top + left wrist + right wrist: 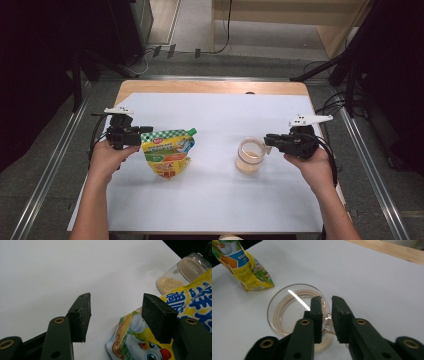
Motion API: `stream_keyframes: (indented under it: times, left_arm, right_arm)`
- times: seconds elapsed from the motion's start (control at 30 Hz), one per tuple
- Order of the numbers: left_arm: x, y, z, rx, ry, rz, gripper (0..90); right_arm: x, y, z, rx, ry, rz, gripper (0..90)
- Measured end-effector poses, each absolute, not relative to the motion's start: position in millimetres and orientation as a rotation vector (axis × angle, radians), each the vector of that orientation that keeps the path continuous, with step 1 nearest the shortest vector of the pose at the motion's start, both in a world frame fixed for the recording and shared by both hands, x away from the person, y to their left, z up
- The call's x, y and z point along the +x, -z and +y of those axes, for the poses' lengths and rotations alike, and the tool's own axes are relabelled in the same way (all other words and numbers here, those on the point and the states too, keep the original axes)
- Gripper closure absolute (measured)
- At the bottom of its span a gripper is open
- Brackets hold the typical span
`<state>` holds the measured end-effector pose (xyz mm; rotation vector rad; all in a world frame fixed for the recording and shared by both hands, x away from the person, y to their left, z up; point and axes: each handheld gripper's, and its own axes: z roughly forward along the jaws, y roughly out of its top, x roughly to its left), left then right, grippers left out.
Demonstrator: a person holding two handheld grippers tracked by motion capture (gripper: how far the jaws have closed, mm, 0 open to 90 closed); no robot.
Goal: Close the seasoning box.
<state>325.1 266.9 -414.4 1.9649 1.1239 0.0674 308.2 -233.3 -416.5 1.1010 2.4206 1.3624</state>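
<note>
High view: the left gripper [145, 131] touches the yellow pouch [167, 152] left of centre; the right gripper [268, 140] meets the glass jar [250, 155], contact hard to see.

Left gripper view: jaws open, pouch [140, 340] cut off lower right.

Right gripper view: jaws slightly parted astride the jar [287, 312] rim, its base hidden.

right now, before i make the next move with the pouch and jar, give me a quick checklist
1. Left gripper open: ok, jaws stand wide apart.
2. Pouch between the left pads: not ok, it sits beside one jaw and the gap is mostly over bare sheet.
3. Green cap on the pouch spout: ok.
4. Jar upright on the white sheet: ok, with granules at its bottom.
5. Right gripper lined up on the jar's clear handle: ok, the handle is between the jaws.
6. Right pads pressing firmly on the handle: cannot tell.
</note>
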Motion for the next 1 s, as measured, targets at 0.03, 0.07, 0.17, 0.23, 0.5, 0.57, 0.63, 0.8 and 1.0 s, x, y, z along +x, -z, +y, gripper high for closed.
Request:
stream_keyframes:
  times: [0.03, 0.07, 0.17, 0.23, 0.5, 0.57, 0.63, 0.8, 1.0]
  left_arm:
    - [325, 414, 267, 1.965, -0.069, 1.131, 41.6]
    - [325, 415, 267, 1.965, -0.070, 1.133, 41.6]
    - [325, 415, 267, 1.963, -0.070, 1.134, 41.6]
    - [325, 415, 267, 1.966, -0.070, 1.135, 41.5]
    - [324, 415, 268, 1.960, -0.093, 1.135, 41.3]
    - [324, 415, 268, 1.959, -0.095, 1.137, 41.2]
    - [324, 415, 268, 1.958, -0.097, 1.137, 41.1]
    - [324, 416, 267, 1.960, -0.102, 1.146, 41.0]
    - [324, 417, 268, 1.971, -0.102, 1.146, 41.0]
  right_arm:
    - [309, 417, -234, 1.103, -1.361, 2.418, 72.6]
    - [310, 418, -235, 1.109, -1.348, 2.414, 70.2]
    - [311, 421, -240, 1.118, -1.335, 2.401, 66.3]
    - [312, 422, -244, 1.128, -1.329, 2.383, 62.4]
    - [319, 434, -261, 1.209, -1.361, 2.318, 52.7]
    - [320, 437, -265, 1.215, -1.374, 2.306, 49.6]
    - [322, 440, -267, 1.230, -1.375, 2.297, 48.0]
    - [324, 448, -272, 1.229, -1.366, 2.277, 43.3]
    - [326, 460, -275, 1.247, -1.303, 2.237, 39.9]
